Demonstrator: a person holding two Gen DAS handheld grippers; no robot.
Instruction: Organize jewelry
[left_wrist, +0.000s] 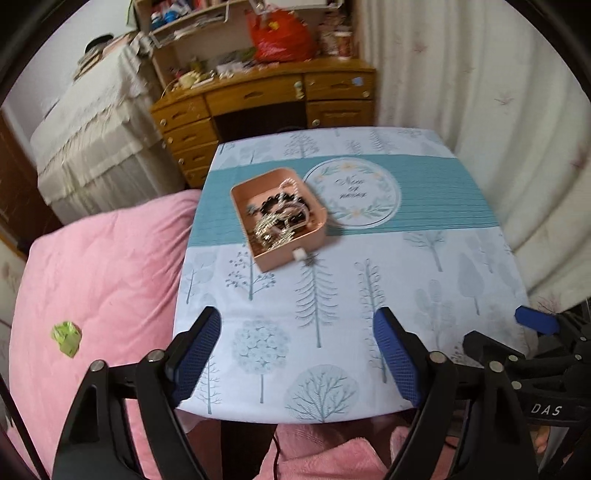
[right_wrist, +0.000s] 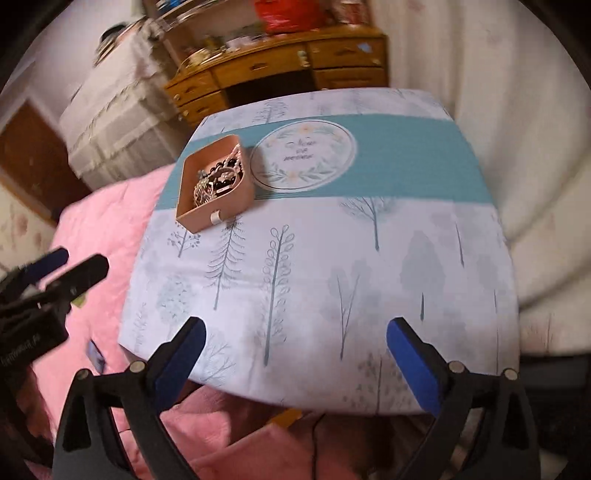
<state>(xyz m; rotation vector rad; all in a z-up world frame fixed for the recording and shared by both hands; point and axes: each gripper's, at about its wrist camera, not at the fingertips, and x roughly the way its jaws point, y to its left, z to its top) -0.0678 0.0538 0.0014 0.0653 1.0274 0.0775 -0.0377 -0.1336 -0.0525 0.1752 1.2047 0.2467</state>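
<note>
Jewelry (left_wrist: 281, 218): a tangled heap of silver chains and dark beads inside a pink tray (left_wrist: 258, 192), nothing lying loose outside it. The tray sits on the table (left_wrist: 424, 280), around 11 o'clock from the table's middle, half on the teal band, its right wall just beside the round wreath print (left_wrist: 352, 192); a small white knob (left_wrist: 298, 254) sticks out of its near wall. At 9 o'clock from the table, a pink blanket (left_wrist: 110, 277) with a green scrap (left_wrist: 66, 338) on it. Left gripper (left_wrist: 301, 356): jaws spread wide, nothing between them, over the near table edge, well apart from the tray. Right gripper (right_wrist: 295, 360): jaws also spread wide and holding nothing, at 6 o'clock of the table. Wooden desk (left_wrist: 266, 96) at 12 o'clock behind.
</note>
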